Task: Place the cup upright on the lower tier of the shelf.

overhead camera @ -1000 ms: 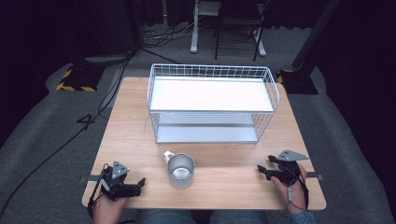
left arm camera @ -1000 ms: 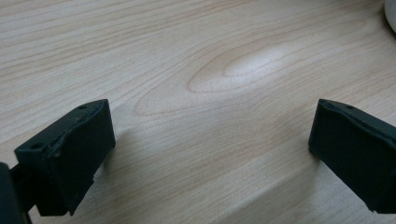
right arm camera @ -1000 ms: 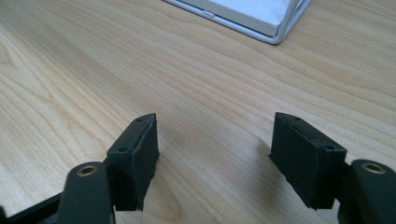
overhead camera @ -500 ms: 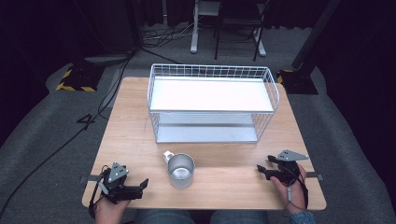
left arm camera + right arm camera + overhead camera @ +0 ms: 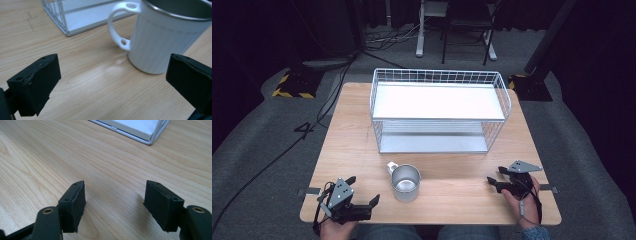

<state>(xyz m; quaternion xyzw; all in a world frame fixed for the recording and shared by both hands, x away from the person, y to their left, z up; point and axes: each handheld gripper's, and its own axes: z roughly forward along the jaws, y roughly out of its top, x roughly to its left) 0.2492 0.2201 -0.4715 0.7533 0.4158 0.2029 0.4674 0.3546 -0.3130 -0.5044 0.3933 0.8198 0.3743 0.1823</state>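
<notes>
A white mug [image 5: 405, 182] with a metal inside stands upright near the table's front middle, its handle toward the back left. In the left gripper view the mug [image 5: 162, 37] is close ahead and to the right, handle turned to the left. My left gripper [image 5: 362, 190] lies at the front left of the table, open and aimed at the mug, with nothing between its jaws [image 5: 112, 82]. At the front right my right gripper [image 5: 495, 176] rests low over the wood, also open and empty [image 5: 115, 205].
A white wire rack [image 5: 439, 110] with two shelves stands at the back middle of the wooden table [image 5: 357, 135]; its lower corner shows in both gripper views [image 5: 67, 22] [image 5: 147, 137]. Cables cross the grey floor [image 5: 272, 150] on the left.
My left gripper has turned clockwise and slid a little right, so it now points at the mug. The right gripper and the mug have stayed put.
</notes>
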